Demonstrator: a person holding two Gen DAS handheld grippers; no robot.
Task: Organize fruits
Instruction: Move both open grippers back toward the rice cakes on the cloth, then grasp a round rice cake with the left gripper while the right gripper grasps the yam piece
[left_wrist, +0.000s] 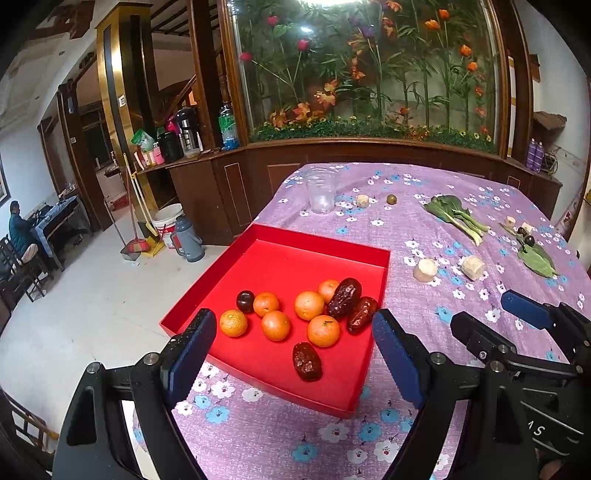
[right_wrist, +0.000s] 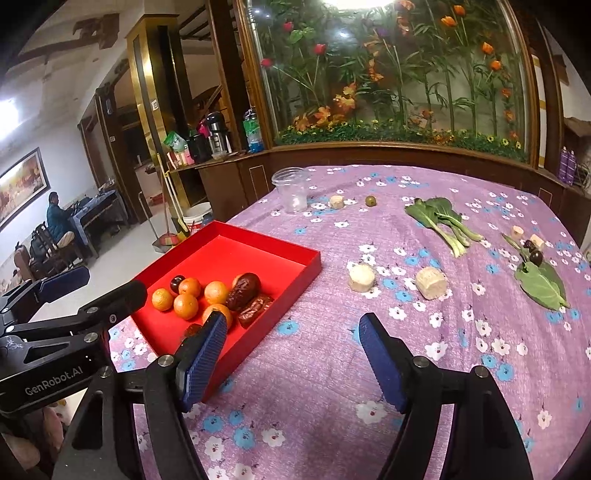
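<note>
1. My left gripper is spread wide and holds nothing; it hangs over the near part of the red tray, and the fruit shows between its two blue pads.
2. My right gripper is also wide apart and empty, over bare tablecloth just right of the tray's near right corner. Its left pad covers part of the tray's near edge in the right wrist view.
3. The tray sits at the table's left edge. Six oranges lie bunched in its near half, with a dark plum at the left end of the bunch.
4. Two red dates lie side by side against the tray's right wall, touching the oranges; a third date lies alone nearest to me.
5. To the right of the tray, on the cloth, stand two pale round chunks, near each other but apart. I cannot tell what they are.
6. Farther right lies a broad green leaf with two dark plums at its far tip and two small pale pieces beside them.
7. A leafy green vegetable lies mid-table, toward the far side.
8. Near the far left edge stands a clear plastic cup, then a small pale chunk and a small green fruit to its right.
</note>
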